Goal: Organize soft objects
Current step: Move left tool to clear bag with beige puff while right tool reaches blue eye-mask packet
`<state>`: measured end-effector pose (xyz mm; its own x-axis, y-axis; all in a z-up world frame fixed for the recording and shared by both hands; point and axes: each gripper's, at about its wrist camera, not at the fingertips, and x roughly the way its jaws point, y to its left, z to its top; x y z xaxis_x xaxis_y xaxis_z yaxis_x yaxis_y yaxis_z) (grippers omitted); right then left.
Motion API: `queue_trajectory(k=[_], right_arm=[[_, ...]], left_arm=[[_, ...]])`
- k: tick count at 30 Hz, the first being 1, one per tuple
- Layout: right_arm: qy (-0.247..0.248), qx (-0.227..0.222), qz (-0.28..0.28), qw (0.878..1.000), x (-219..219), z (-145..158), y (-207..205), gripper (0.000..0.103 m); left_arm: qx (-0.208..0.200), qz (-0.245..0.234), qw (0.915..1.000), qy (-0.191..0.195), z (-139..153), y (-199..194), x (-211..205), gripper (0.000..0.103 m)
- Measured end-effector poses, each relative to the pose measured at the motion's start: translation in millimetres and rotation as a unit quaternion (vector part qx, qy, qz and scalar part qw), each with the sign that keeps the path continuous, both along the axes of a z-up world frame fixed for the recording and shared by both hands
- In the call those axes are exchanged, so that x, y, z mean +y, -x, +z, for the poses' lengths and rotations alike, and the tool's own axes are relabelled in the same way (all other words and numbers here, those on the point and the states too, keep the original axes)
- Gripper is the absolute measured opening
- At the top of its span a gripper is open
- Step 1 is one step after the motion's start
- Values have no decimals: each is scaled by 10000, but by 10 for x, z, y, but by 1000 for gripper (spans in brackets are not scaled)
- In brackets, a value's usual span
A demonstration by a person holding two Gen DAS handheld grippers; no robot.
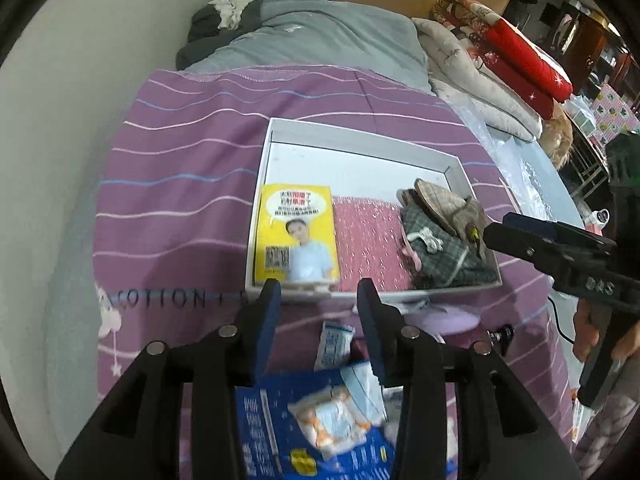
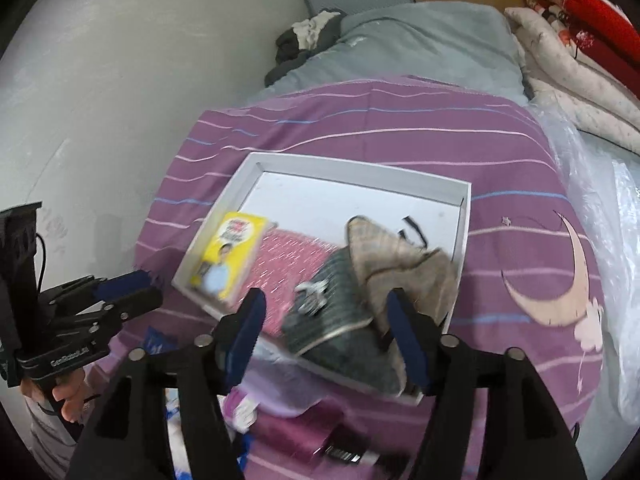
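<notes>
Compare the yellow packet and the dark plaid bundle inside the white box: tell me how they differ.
The yellow packet lies flat at the box's left end; the dark plaid bundle sits heaped at the right end. The packet is bright, smooth and printed with a picture; the bundle is dull checked cloth, crumpled, with a tan piece on top. Both rest inside the white box, neither held.

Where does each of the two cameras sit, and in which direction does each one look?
Left wrist view: sits on the left gripper, looks forward and down along its open blue-padded fingers at the shallow white cardboard box on the purple striped bedsheet; the right gripper and a hand show at the right edge.
Right wrist view: sits on the right gripper, looks down at the same box; the left gripper and a hand show at the left.
Shared: box, yellow printed packet, grey checked cloth bundle, bedsheet.
</notes>
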<state>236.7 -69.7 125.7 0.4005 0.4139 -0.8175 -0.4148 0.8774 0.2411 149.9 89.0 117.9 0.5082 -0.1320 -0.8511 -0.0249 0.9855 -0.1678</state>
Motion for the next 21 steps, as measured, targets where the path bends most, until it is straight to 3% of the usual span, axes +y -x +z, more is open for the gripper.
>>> queue_trajectory(k=[4, 10, 13, 18, 21], right_arm=[[-96, -161, -168, 9997, 42, 206, 209, 66], [-64, -249, -1268, 9916, 61, 705, 169, 66], [-332, -190, -1545, 9873, 108, 905, 103, 66], [-1044, 218, -1946, 9751, 63, 810, 153, 66], [-1126, 198, -2078, 9715, 17, 664, 275, 66]], left_arm=[[-7, 5, 10000, 59, 161, 65, -56, 41], [-213, 13, 9997, 94, 561, -64, -201, 41], [-293, 119, 9993, 175, 663, -200, -278, 49], [-206, 286, 9977, 584, 512, -233, -309, 51], [-200, 295, 9977, 584, 357, -124, -307, 51]])
